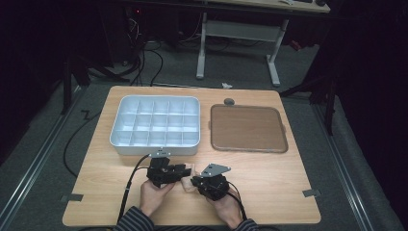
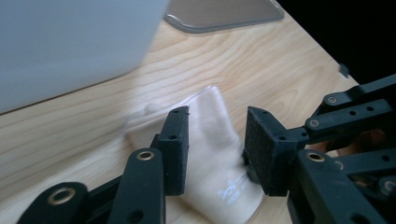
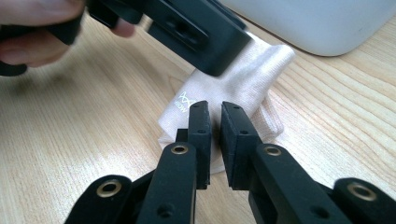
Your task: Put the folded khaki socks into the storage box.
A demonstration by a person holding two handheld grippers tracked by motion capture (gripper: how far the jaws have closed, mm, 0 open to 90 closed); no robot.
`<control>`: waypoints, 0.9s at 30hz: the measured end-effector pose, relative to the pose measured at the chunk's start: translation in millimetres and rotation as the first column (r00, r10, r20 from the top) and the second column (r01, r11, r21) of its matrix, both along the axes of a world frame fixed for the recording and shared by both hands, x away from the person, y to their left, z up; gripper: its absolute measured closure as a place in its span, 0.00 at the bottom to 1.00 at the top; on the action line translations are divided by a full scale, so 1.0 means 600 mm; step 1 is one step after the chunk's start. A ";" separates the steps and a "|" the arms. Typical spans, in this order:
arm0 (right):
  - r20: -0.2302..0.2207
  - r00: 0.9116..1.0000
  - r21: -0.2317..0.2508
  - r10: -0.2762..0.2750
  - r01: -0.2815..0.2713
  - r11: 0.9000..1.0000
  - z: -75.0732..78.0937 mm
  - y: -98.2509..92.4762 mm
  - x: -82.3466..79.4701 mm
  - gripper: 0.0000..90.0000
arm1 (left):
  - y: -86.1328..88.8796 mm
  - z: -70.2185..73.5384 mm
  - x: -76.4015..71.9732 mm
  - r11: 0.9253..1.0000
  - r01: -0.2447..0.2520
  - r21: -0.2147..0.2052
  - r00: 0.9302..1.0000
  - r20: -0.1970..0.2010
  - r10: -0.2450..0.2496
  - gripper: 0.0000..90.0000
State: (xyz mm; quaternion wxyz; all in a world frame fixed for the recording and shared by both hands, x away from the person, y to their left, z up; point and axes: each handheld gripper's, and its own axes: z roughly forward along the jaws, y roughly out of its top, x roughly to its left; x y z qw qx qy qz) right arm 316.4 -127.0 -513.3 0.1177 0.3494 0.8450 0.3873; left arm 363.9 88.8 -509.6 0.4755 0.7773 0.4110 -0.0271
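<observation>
I see a cream sock (image 3: 233,88) lying folded on the wooden table (image 1: 269,173), just in front of the white compartment tray (image 1: 155,122) and well left of the brown board (image 1: 248,128); it carries a small pale printed logo (image 3: 184,100) whose letters I cannot read. My right gripper (image 3: 214,109) has its jaws nearly together, pinching a fold of the sock's near end. My left gripper (image 2: 217,123) straddles the sock with its jaws apart, pads not pressing it.
</observation>
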 end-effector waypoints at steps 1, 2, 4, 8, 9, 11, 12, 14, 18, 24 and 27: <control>0.000 1.000 0.003 0.002 -0.002 1.000 0.000 0.000 0.001 0.92 | 0.002 0.000 0.000 1.000 -0.010 0.012 1.000 0.001 0.010 0.65; -0.003 1.000 0.004 0.000 0.000 1.000 0.000 0.000 0.001 0.92 | 0.004 -0.002 0.000 0.999 -0.028 0.027 1.000 -0.004 0.028 0.63; -0.003 1.000 0.007 0.001 -0.001 1.000 0.000 0.000 0.002 0.92 | 0.005 -0.007 0.002 0.998 -0.046 0.037 0.999 -0.012 0.046 0.60; -0.009 1.000 0.010 -0.004 0.004 1.000 0.001 -0.001 0.003 0.92 | -0.006 -0.022 0.005 0.995 -0.048 0.086 0.998 -0.030 0.051 0.59; -0.008 1.000 0.012 -0.005 0.005 1.000 0.002 -0.002 0.004 0.92 | -0.008 -0.025 0.004 0.995 -0.048 0.090 0.998 -0.029 0.050 0.59; -0.003 1.000 0.017 -0.019 0.019 1.000 0.003 -0.004 0.005 0.91 | -0.009 -0.027 0.004 0.995 -0.056 0.081 0.998 -0.034 0.059 0.59; 0.004 0.999 0.027 -0.043 0.043 0.999 0.005 -0.009 0.008 0.91 | -0.010 -0.027 0.004 0.995 -0.056 0.081 0.998 -0.033 0.059 0.59; 0.004 0.998 0.032 -0.063 0.063 0.998 0.006 -0.012 0.012 0.91 | -0.010 -0.027 0.004 0.995 -0.053 0.088 0.998 -0.030 0.056 0.59; 0.009 0.997 0.026 -0.083 0.083 0.996 0.016 -0.007 0.025 0.90 | -0.009 -0.027 0.005 0.994 -0.052 0.093 0.998 -0.032 0.055 0.59; 0.008 0.996 0.015 -0.093 0.093 0.996 0.020 0.001 0.036 0.87 | -0.011 -0.025 0.005 0.993 -0.056 0.104 0.998 -0.030 0.059 0.59; 0.034 0.995 0.043 -0.099 0.097 0.994 0.031 -0.002 0.030 0.87 | -0.012 -0.026 0.004 0.993 -0.054 0.102 0.998 -0.031 0.057 0.59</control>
